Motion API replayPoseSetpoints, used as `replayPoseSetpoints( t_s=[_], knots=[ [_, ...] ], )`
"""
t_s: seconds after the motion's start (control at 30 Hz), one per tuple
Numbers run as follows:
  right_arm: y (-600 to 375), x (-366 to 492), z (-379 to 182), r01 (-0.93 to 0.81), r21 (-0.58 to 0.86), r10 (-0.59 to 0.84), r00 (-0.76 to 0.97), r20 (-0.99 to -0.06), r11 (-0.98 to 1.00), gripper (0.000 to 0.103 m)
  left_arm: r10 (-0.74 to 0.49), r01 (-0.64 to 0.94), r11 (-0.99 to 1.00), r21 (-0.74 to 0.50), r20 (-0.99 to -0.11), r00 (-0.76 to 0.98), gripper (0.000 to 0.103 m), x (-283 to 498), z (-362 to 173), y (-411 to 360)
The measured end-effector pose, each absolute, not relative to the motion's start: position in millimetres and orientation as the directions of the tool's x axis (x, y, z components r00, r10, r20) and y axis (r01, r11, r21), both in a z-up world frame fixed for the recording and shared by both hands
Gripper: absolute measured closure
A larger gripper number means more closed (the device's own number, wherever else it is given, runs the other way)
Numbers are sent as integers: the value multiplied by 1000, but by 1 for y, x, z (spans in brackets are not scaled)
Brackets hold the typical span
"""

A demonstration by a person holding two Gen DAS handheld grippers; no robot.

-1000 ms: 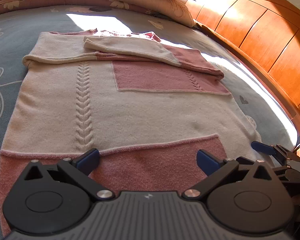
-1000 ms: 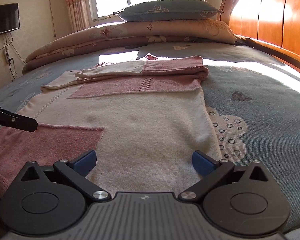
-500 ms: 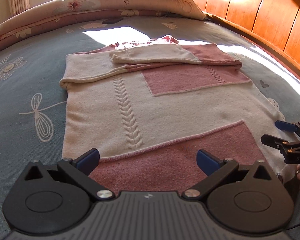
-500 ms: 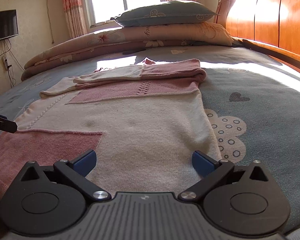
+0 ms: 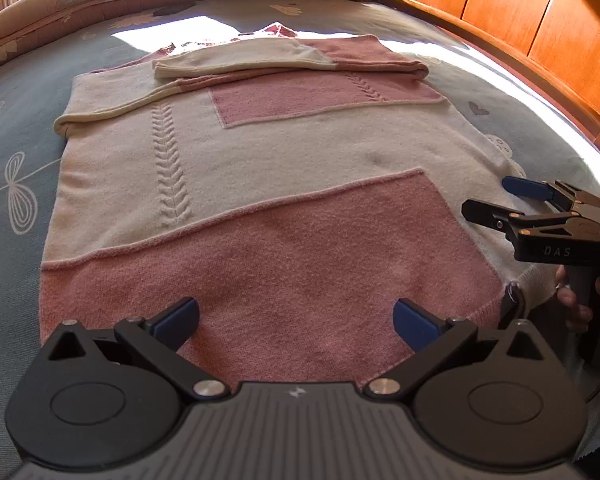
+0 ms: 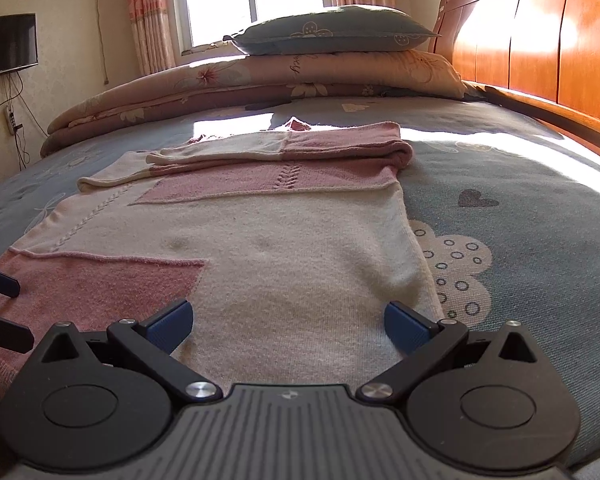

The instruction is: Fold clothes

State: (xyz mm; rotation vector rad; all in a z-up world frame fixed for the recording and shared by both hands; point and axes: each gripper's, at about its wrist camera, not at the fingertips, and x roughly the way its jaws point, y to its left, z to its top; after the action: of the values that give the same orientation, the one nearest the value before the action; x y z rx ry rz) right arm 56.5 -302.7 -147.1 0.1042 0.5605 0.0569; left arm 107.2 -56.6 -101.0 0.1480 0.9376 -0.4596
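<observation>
A cream and pink knit sweater (image 5: 260,168) lies flat on the bed, its sleeves folded across the far end (image 5: 284,60). My left gripper (image 5: 296,322) is open and empty, just above the pink hem patch at the near edge. My right gripper (image 6: 286,326) is open and empty over the cream hem at the sweater's near right corner (image 6: 300,280). The right gripper also shows in the left wrist view (image 5: 496,200), open beside the sweater's right edge. The left gripper's fingers (image 6: 0,280) show at the left edge of the right wrist view.
The sweater lies on a grey-blue bedsheet (image 6: 520,240) with printed patterns. A wooden headboard (image 5: 520,28) runs along the right. A folded floral quilt (image 6: 260,80) and a pillow (image 6: 332,32) lie at the far end. A TV (image 6: 4,46) hangs on the left wall.
My left gripper has moved closer to the hem and tilted down. The right gripper has come a little lower and nearer the sweater's right corner. Both have stayed open.
</observation>
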Motion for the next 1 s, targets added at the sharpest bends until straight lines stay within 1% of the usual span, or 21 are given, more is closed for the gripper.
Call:
replayPoseSetpoints(
  t_s=[0.2, 0.57, 0.73, 0.87, 0.93, 1.0],
  knots=[
    [-296, 56, -148, -17, 70, 52, 845, -532, 997, 0, -277, 408, 912, -45, -803, 528, 1, 98, -97, -63],
    [-293, 54, -151, -4, 57, 33, 856, -516, 998, 0, -209, 331, 943, -24, -817, 537, 1, 87, -109, -63],
    [-292, 55, -150, 3, 50, 23, 854, -520, 999, 0, -215, 337, 941, -18, -802, 557, 1, 85, -112, -60],
    [-287, 63, -135, 13, 20, 1, 811, -584, 1000, 0, -240, 362, 932, -17, -777, 582, 1, 83, -114, -56],
    [-285, 63, -122, -20, 19, 27, 813, -582, 1000, 0, -241, 385, 923, -10, -796, 556, 1, 86, -111, -57],
    [-279, 61, -99, -87, -26, 58, 828, -558, 996, 0, -229, 421, 906, 35, -796, 560, 1, 86, -103, -59]
  ],
)
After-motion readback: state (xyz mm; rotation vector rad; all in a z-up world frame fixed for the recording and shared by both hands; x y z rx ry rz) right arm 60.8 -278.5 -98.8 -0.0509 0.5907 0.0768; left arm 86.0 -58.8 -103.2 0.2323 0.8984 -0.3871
